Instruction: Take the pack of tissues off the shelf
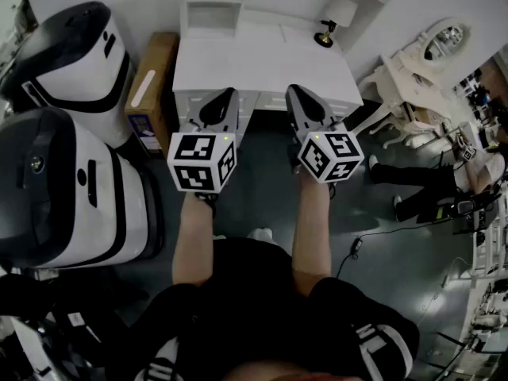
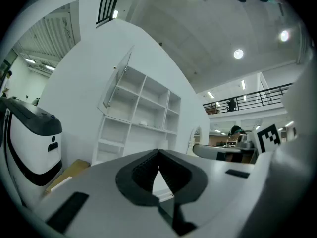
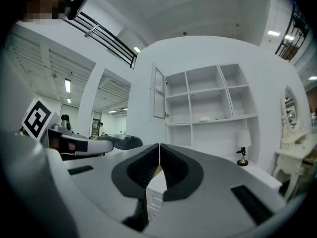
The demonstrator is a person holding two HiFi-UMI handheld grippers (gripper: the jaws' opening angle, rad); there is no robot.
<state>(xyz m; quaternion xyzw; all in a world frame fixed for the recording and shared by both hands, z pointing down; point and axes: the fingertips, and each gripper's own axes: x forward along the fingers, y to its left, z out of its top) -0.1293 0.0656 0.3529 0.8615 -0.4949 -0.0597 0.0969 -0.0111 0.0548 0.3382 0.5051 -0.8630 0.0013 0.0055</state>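
Note:
A small white pack (image 3: 204, 118), apparently the tissues, lies on a middle board of the white shelf unit (image 3: 208, 100) above the desk. It also shows in the left gripper view as a pale lump (image 2: 142, 123) on the shelf (image 2: 141, 115). My left gripper (image 1: 228, 95) and right gripper (image 1: 294, 92) hang side by side over the near edge of the white desk (image 1: 254, 66), well short of the shelf. The left gripper (image 2: 159, 152) has its jaws shut with nothing between them. So does the right gripper (image 3: 159, 147).
A small lamp (image 1: 325, 32) with a gold base stands at the desk's right back corner. A cardboard box (image 1: 151, 86) leans left of the desk, beside two large white-and-black machines (image 1: 71, 181). A white vanity with an oval mirror (image 1: 432, 50) stands at the right, with cables on the floor.

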